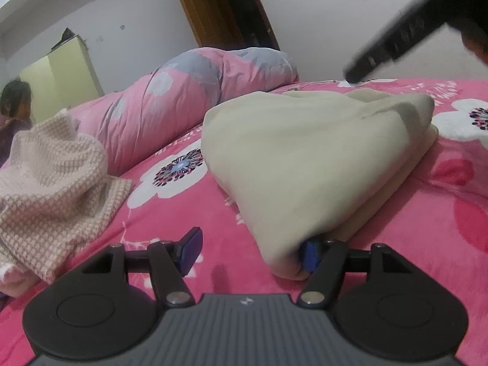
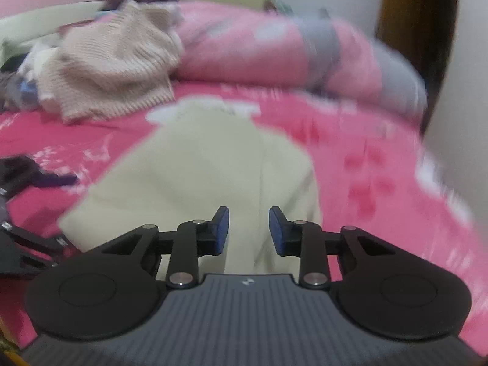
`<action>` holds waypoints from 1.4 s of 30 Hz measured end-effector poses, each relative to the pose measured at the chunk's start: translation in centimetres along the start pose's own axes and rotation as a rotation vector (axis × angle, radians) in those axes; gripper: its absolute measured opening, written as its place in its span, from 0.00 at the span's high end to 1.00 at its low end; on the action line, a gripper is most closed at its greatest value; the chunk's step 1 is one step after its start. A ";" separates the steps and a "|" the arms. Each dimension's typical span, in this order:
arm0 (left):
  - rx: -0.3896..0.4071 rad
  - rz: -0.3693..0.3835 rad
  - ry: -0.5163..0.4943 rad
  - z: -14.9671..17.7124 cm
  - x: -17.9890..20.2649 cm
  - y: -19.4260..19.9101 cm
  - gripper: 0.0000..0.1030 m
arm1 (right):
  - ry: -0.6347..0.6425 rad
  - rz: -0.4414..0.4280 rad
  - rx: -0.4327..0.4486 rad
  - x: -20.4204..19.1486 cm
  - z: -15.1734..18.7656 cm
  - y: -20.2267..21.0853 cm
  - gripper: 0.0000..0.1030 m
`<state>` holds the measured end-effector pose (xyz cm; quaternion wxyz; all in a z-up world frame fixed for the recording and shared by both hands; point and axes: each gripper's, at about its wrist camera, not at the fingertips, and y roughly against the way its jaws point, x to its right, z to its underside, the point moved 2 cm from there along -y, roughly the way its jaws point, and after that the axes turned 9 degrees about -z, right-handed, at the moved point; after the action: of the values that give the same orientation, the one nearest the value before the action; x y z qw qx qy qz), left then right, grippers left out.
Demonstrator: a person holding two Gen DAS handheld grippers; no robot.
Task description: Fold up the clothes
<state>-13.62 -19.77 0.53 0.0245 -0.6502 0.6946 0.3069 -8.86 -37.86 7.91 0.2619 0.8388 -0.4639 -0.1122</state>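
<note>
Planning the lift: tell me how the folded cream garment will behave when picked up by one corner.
The cream garment looks soft and limp, so it would probably sag. Its stacked layers seem loose at the edge, so the fold may fall open. Gripped at one corner by the left claw, the rest likely trails on the pink bedspread.

One folded cream fleece garment (image 1: 305, 158), centre of the bed, near. One beige-and-white houndstooth knit sweater (image 1: 52, 177), crumpled, left. One rolled pink-and-grey flowered quilt (image 1: 189, 100), far side along the wall. One bright pink bedspread printed with white flowers (image 1: 189, 213), under all of these. One brown wooden door (image 1: 222, 9), far. One pale yellow cabinet (image 1: 64, 79), far left. One person (image 1: 15, 106), far left edge. Small dark items at the left of the right wrist view: blurred, count uncertain.
</note>
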 end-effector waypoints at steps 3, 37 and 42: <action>-0.009 0.009 0.023 0.1 -0.2 0.1 0.36 | 0.120 -0.008 -0.053 -2.2 -0.1 -0.7 0.76; 0.163 0.352 0.193 0.8 -0.6 1.8 0.70 | 0.079 -0.033 -0.195 -2.4 -4.0 -7.0 0.82; 0.165 0.352 0.211 1.1 -0.7 1.6 0.65 | 0.111 -0.098 -0.132 -3.9 -6.9 -11.7 0.83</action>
<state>-15.32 -18.72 0.60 -0.0491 -0.5432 0.8189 0.1789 0.43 -27.18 7.10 0.3361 0.8463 -0.3988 -0.1086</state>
